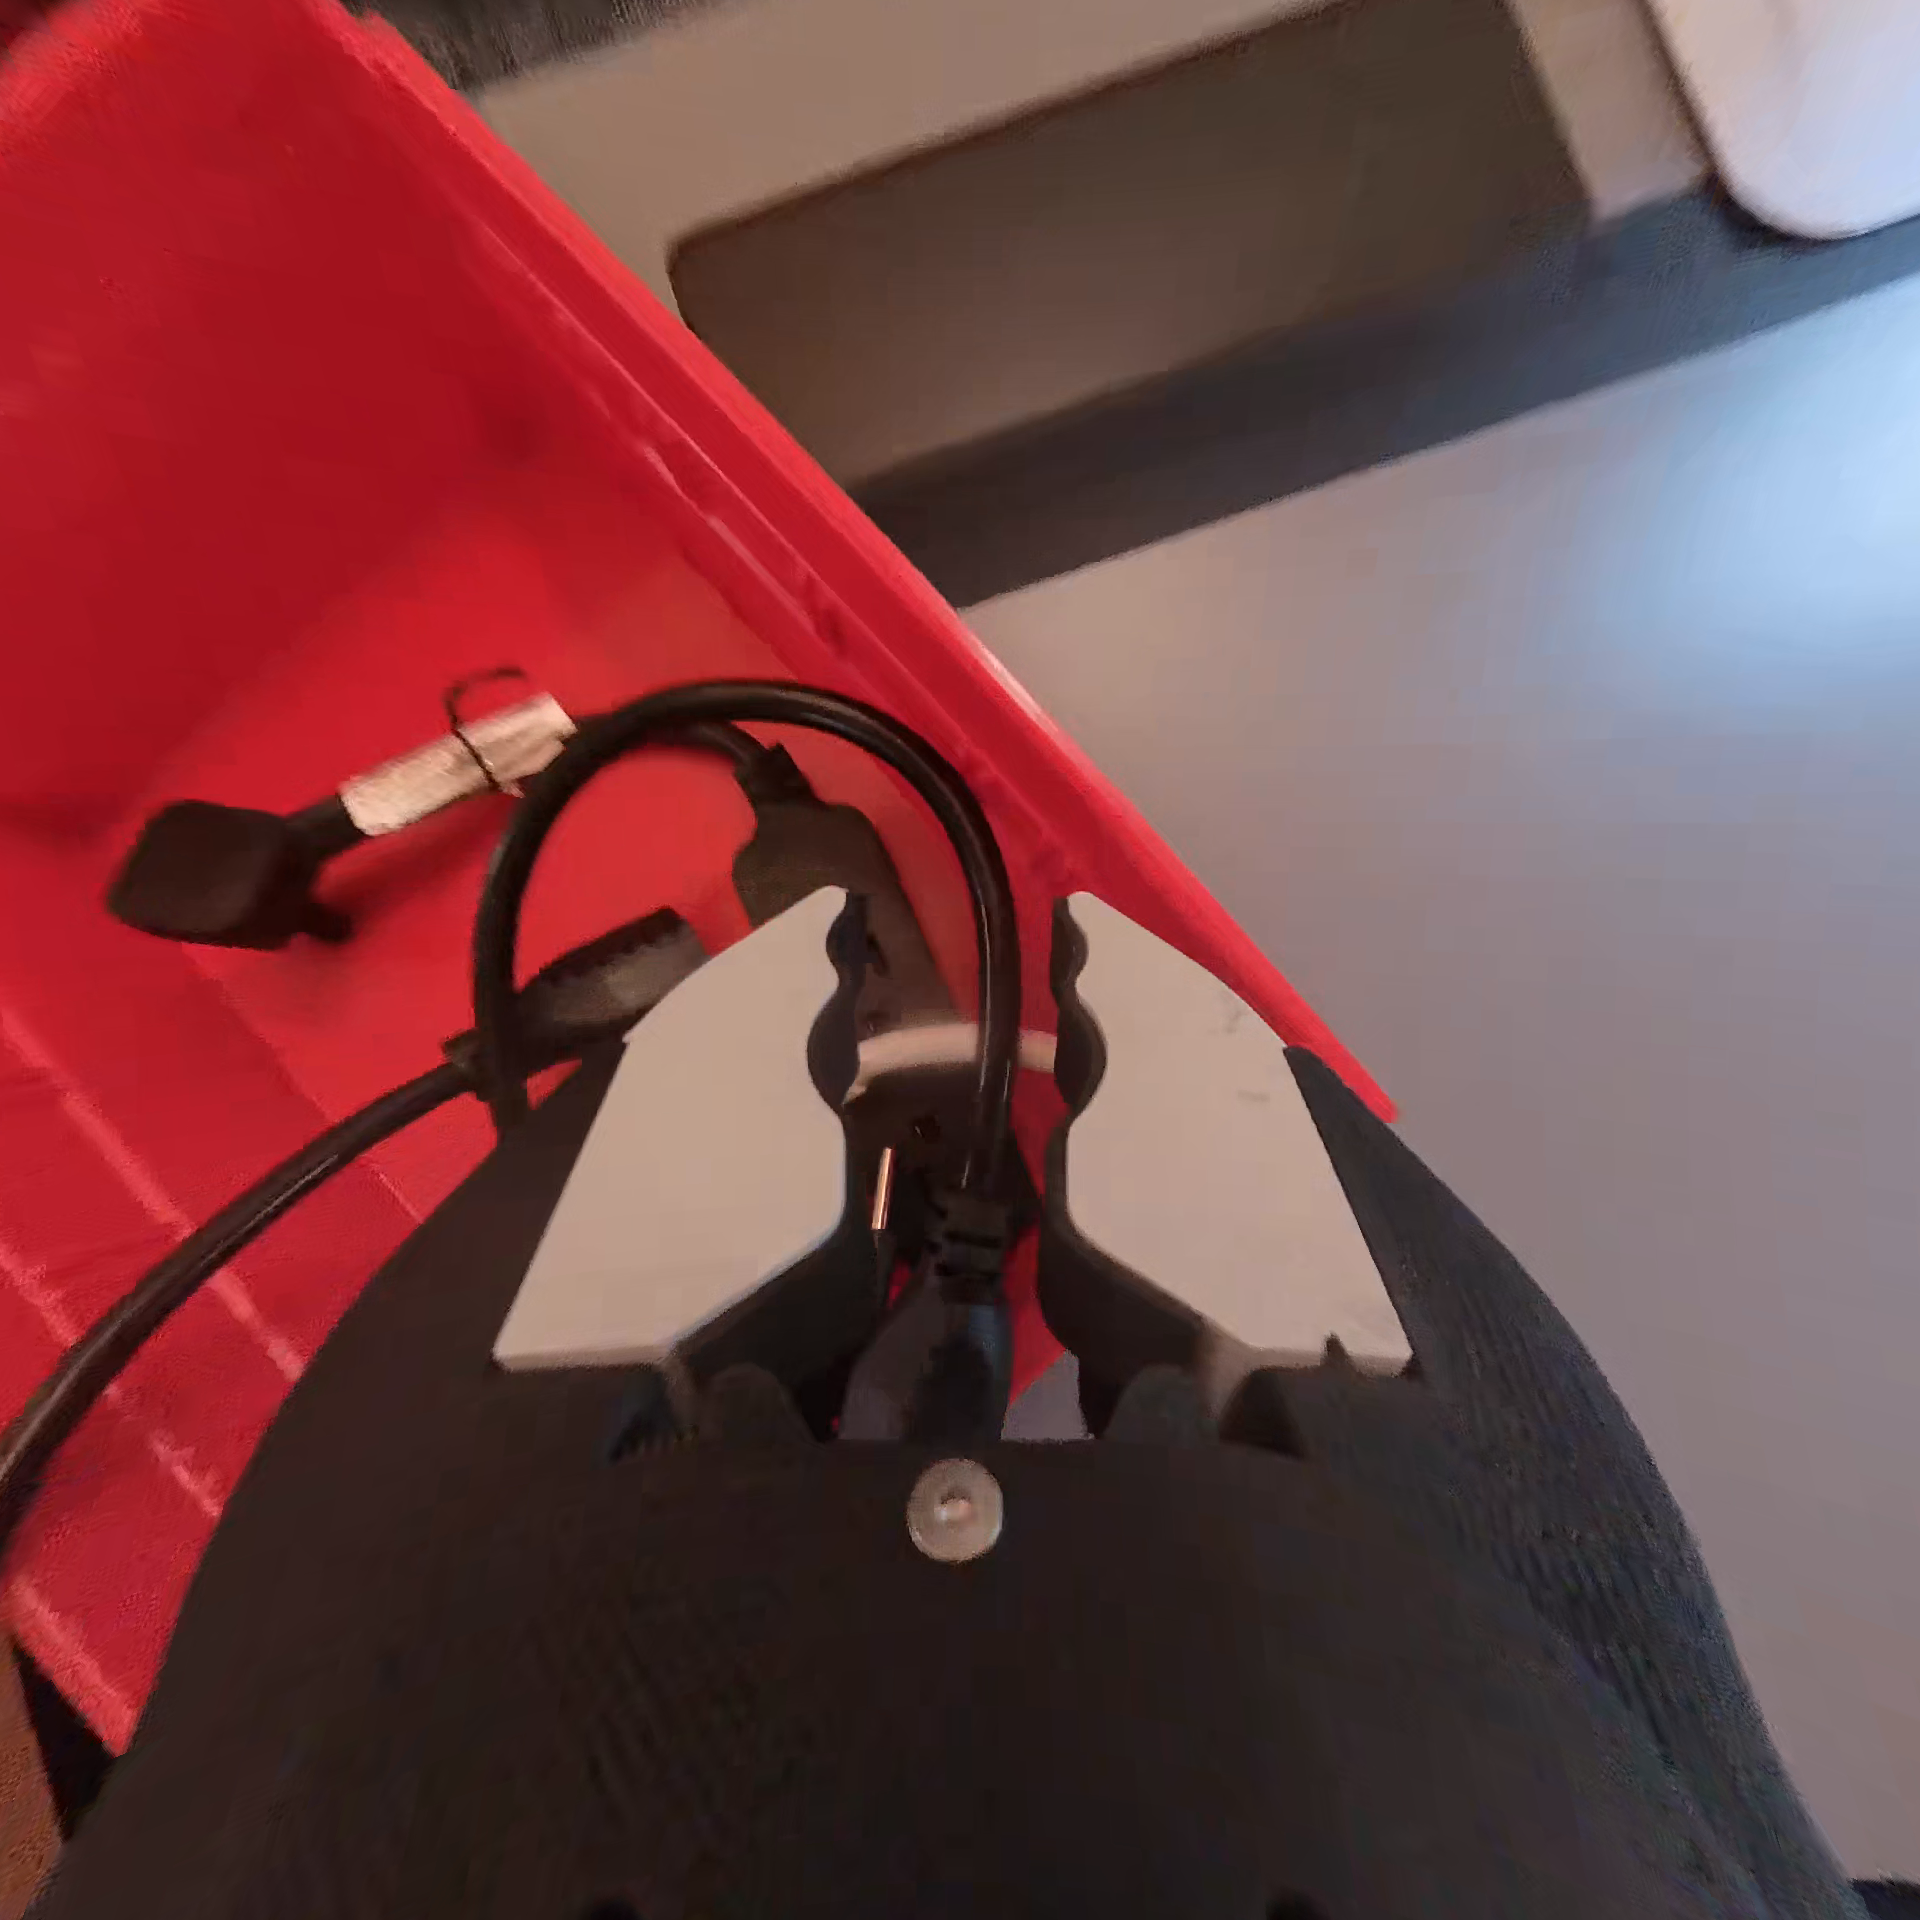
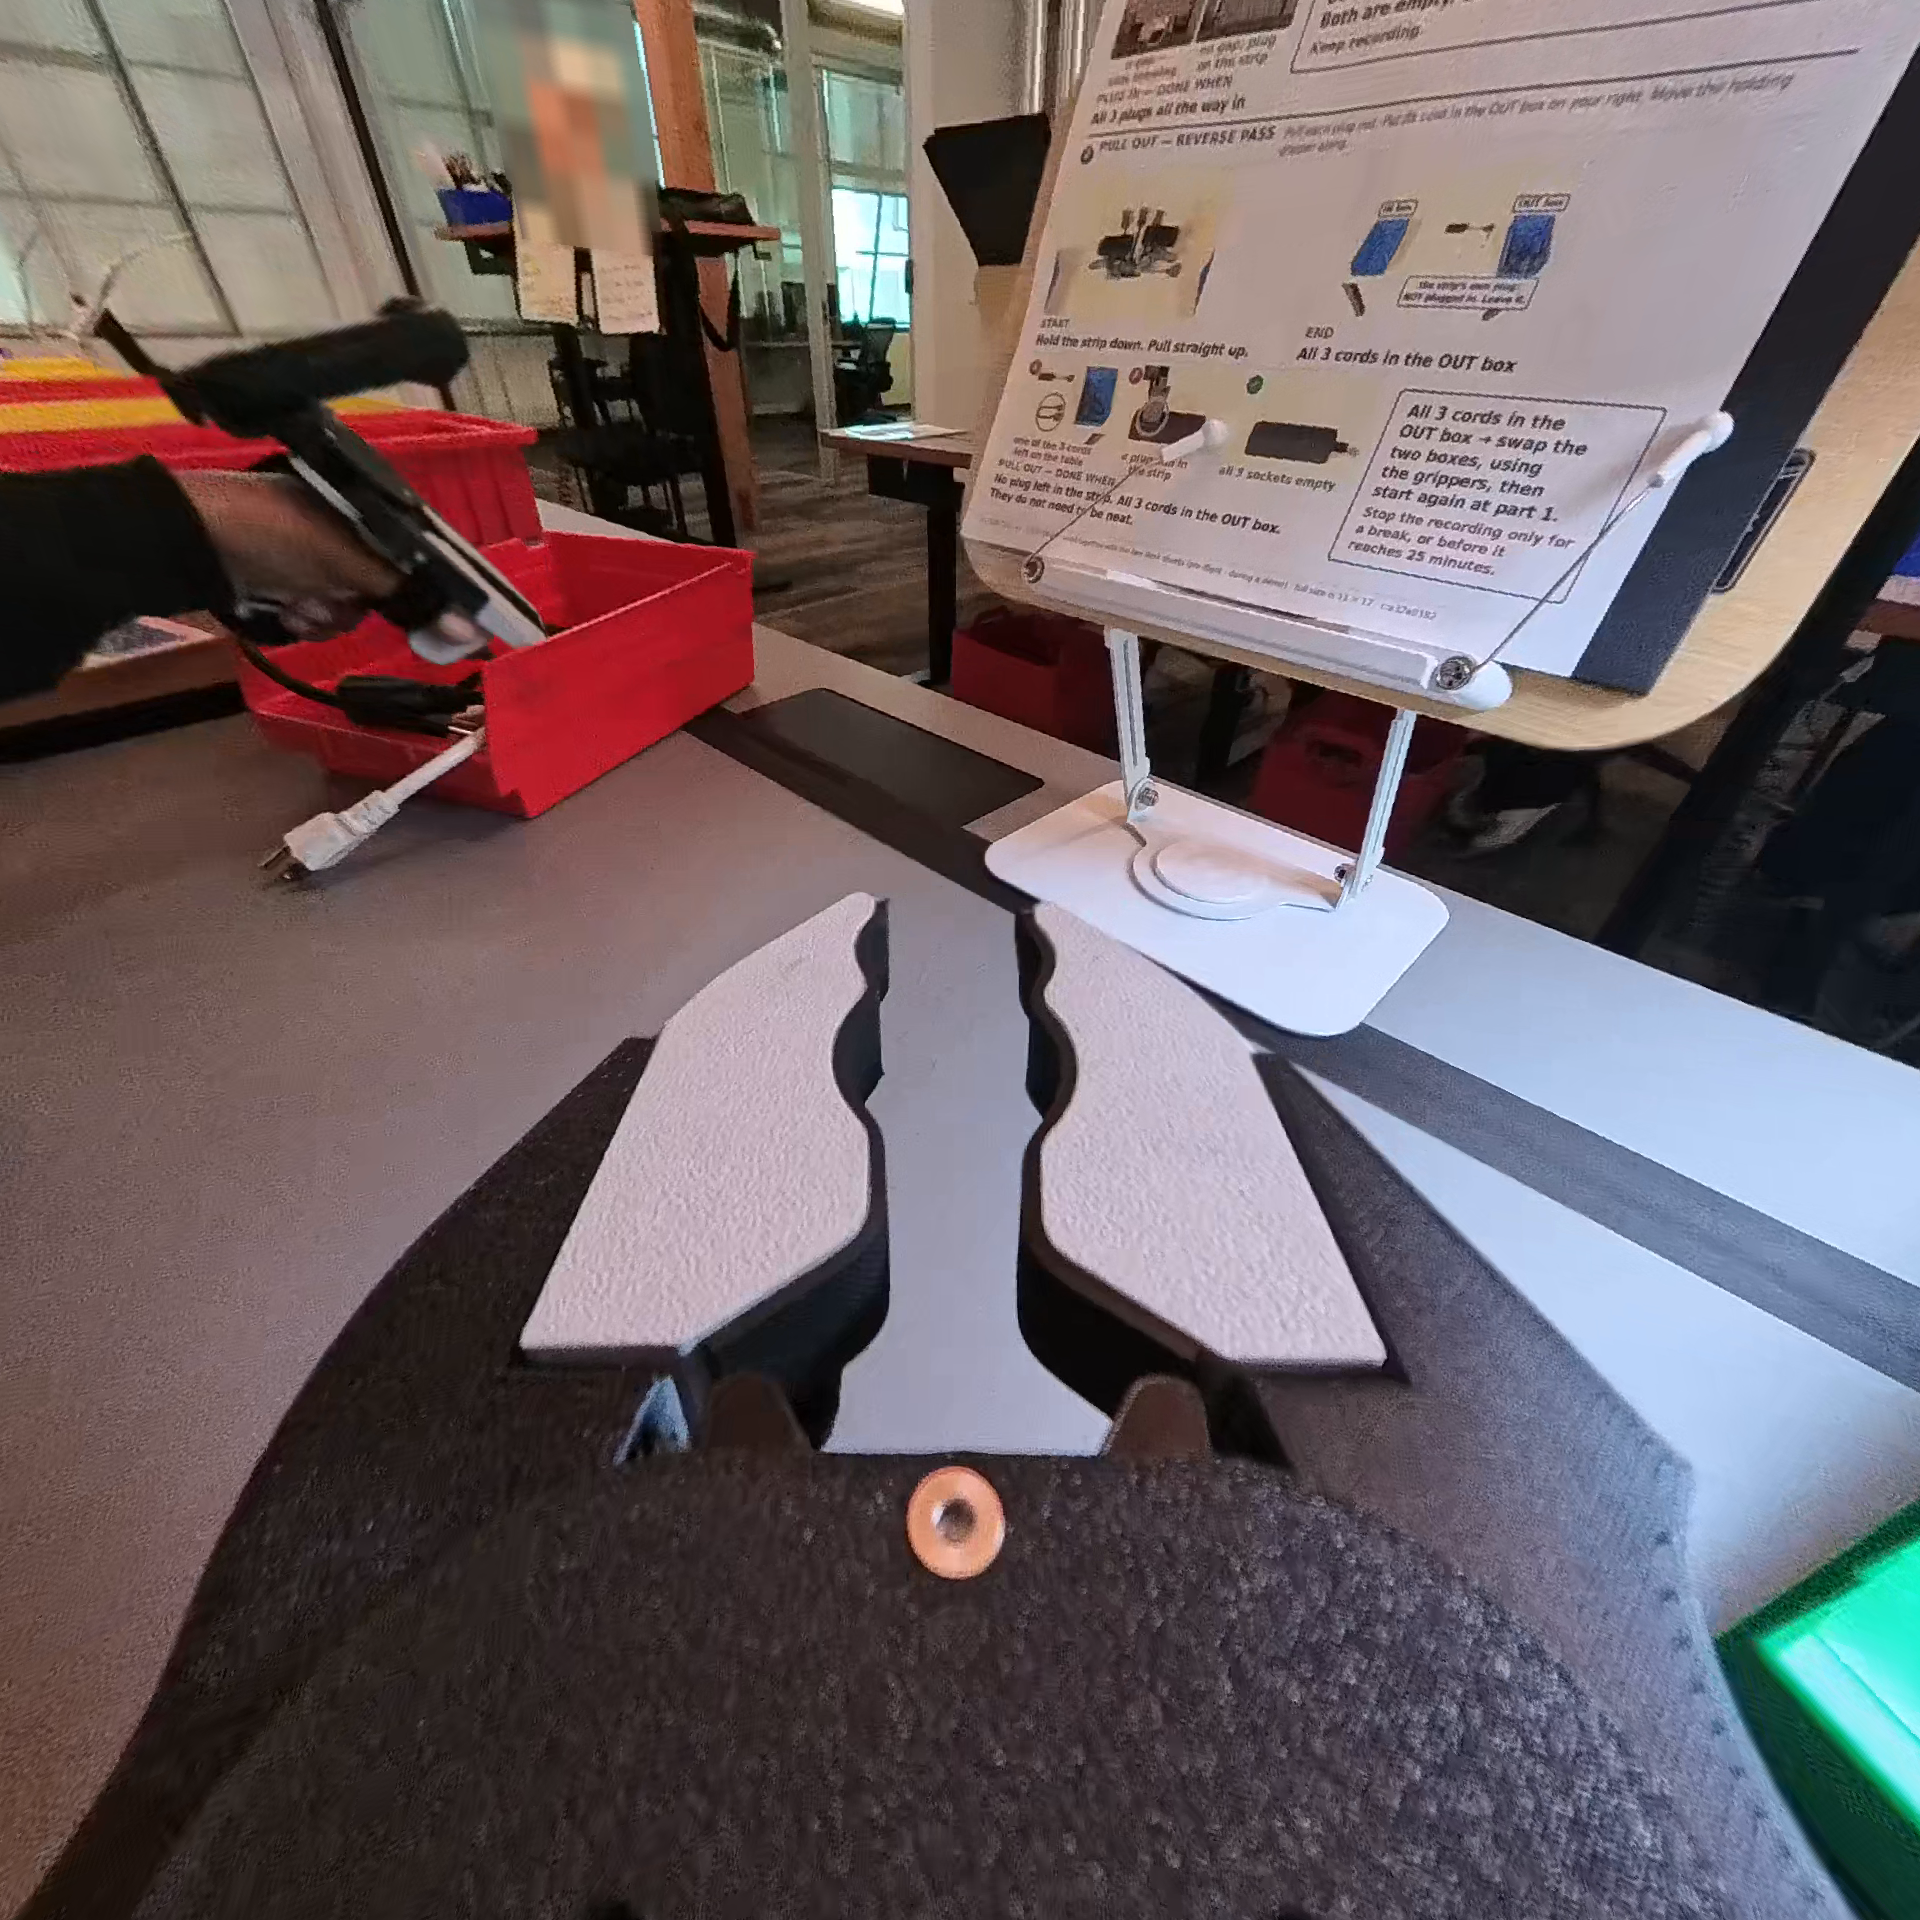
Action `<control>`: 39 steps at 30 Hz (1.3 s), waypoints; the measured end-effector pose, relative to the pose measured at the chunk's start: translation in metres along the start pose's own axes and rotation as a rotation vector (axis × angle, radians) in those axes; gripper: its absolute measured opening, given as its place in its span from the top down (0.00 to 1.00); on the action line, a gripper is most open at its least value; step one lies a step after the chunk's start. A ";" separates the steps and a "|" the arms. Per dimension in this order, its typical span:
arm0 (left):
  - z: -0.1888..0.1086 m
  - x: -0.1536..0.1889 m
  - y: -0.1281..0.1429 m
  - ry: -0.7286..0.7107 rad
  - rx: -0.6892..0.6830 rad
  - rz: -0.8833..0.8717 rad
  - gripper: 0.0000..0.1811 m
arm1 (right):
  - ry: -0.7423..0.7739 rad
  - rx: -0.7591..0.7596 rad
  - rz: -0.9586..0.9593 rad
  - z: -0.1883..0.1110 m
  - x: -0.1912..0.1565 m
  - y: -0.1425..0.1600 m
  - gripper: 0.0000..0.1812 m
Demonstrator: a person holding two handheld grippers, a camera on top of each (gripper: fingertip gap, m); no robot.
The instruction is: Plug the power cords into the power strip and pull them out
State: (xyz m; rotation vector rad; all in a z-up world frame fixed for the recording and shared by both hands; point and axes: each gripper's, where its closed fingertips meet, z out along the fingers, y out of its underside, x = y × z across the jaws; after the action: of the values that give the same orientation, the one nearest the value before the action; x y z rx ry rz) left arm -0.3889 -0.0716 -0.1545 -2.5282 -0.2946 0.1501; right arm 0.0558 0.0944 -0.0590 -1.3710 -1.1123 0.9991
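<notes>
My left gripper is inside a red bin. Its jaws stand a little apart and hold the plug of a black power cord, whose cable loops up and over in front of the fingers. Two more black plugs lie in the bin, one with a silver tag on its cable. A white cord shows behind the jaws. My right gripper is open and empty above the grey table. From there I see the left gripper in the red bin. A white plug hangs out onto the table. No power strip is in view.
A white stand holding an instruction sheet is at the table's far edge, right of centre. A dark inset panel lies beside the bin. More red bins stand behind it. A green box edge is at the lower right. One gripper's finger ends stand about 50 centimetres off the other's.
</notes>
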 end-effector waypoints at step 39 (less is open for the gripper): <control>-0.079 -0.086 -0.056 -0.497 0.121 0.236 0.90 | -0.033 -0.101 -0.024 -0.008 -0.008 0.041 0.92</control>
State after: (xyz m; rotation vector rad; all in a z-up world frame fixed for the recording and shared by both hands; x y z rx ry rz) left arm -0.4683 -0.0906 -0.0541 -2.3657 -0.1695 0.8675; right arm 0.0659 0.0840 -0.0987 -1.4229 -1.2155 0.9622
